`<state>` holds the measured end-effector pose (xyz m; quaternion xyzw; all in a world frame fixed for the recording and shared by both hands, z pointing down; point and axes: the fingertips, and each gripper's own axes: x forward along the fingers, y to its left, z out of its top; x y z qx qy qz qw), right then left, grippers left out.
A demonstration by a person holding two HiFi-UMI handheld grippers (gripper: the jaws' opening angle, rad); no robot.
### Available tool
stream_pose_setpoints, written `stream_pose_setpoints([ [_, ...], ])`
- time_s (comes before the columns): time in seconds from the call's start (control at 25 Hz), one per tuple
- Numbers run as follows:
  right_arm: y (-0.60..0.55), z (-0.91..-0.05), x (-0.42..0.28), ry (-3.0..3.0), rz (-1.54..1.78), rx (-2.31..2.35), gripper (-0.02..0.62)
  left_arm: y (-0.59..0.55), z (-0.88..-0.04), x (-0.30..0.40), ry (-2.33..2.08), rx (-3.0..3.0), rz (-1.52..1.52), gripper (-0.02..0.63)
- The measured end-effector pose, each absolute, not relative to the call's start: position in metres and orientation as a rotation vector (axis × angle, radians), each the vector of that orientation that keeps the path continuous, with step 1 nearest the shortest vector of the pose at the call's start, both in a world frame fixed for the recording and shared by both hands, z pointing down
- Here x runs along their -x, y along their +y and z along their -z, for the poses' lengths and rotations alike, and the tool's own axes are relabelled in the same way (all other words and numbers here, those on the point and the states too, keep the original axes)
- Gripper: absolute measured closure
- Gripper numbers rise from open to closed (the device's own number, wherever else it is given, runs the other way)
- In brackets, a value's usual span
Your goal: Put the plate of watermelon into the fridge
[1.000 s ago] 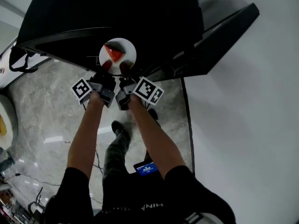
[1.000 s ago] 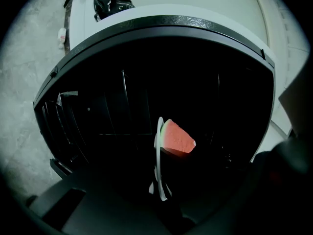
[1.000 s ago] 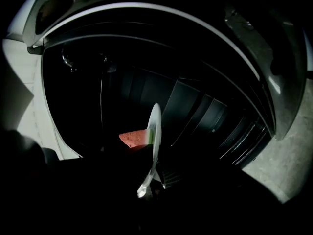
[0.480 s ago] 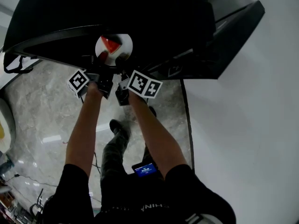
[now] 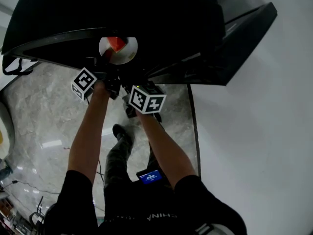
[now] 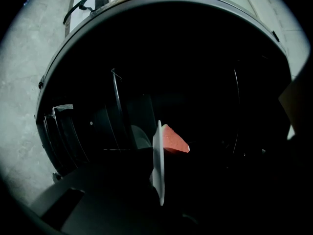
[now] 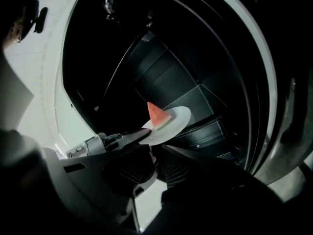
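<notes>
**Desk:** What has moved since the earlier frame?

**Me:** My right gripper has drawn back from the plate. Its marker cube now sits lower, over the marble floor. The plate itself has barely shifted.

**Desk:** Start at the left, then.

**Me:** My left gripper alone carries the plate. Its fingers pinch the near rim, and the left gripper view shows the plate edge-on between them.

**Desk:** And the watermelon?

**Me:** It is one red wedge of watermelon on the white plate. The plate is held at the mouth of the dark fridge, in front of its drawers. I cannot tell whether the plate touches a shelf.

**Desk:** What about the right hand?

**Me:** The right fingers are spread, with nothing between them. In the right gripper view they sit just below the plate's rim and clear of it. The same view shows my left gripper's jaw clamped on that rim.

**Desk:** Further right?

**Me:** The fridge door stands open beside a pale wall.
</notes>
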<state>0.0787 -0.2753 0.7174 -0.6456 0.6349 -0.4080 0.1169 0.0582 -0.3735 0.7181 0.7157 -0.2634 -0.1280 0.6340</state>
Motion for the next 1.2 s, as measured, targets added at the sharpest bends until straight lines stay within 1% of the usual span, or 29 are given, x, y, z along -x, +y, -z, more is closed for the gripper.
stream_pose_setpoints([
  [0.2,-0.288,-0.72,-0.08,1.895,1.22,1.872,0.517,-0.373,-0.719,-0.062,-0.591,-1.628,0.249,0.577],
  [0.4,-0.298,-0.716,-0.09,1.865,1.182,1.952,0.52,-0.374,-0.711,-0.066,-0.561,-1.687,0.239,0.567],
  [0.52,-0.303,-0.714,-0.102,1.81,1.16,2.033,0.545,-0.371,-0.706,-0.07,-0.511,-1.763,0.152,0.523],
  [0.6,-0.306,-0.714,-0.111,1.776,1.157,2.068,0.548,-0.368,-0.706,-0.072,-0.471,-1.78,0.088,0.483],
  [0.64,-0.308,-0.715,-0.115,1.764,1.159,2.075,0.548,-0.367,-0.706,-0.073,-0.45,-1.794,0.053,0.474],
  [0.84,-0.314,-0.723,-0.124,1.763,1.182,2.115,0.548,-0.357,-0.709,-0.075,-0.364,-1.873,-0.102,0.471],
  [1.2,-0.315,-0.725,-0.128,1.809,1.173,2.168,0.548,-0.333,-0.726,-0.064,-0.386,-2.035,-0.355,0.471],
])
